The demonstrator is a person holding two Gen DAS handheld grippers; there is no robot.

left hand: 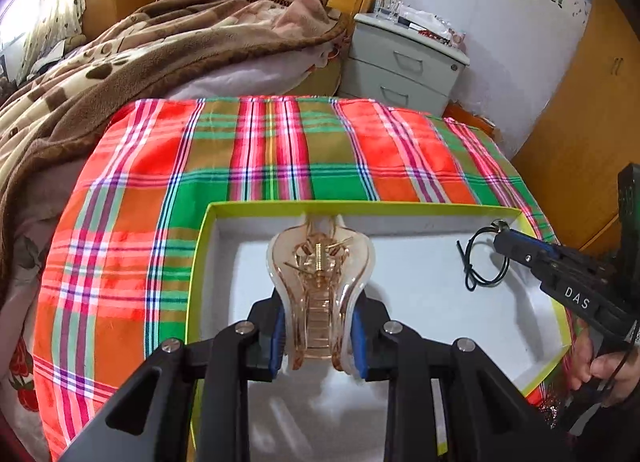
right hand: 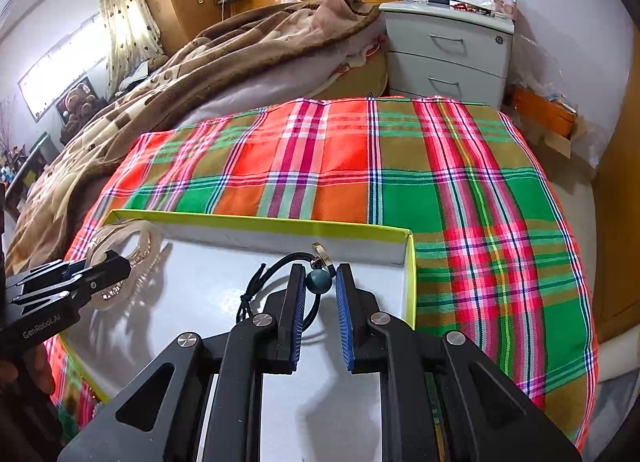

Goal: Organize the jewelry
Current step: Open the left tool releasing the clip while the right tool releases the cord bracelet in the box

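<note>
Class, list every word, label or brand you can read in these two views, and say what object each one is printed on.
"DAS": white letters on the black body of the right gripper, seen from the left wrist view; the word may continue out of sight.
"GenRobot.AI": on the body of the left gripper, seen from the right wrist view.
Items on the nightstand carry print too small to read.

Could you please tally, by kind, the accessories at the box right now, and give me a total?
Hair clip: 1, clear amber, held in the left claw.
Cord bracelet: 1, black with a green bead, at the right claw.
Total: 2, both over the white box on the plaid cloth.
</note>
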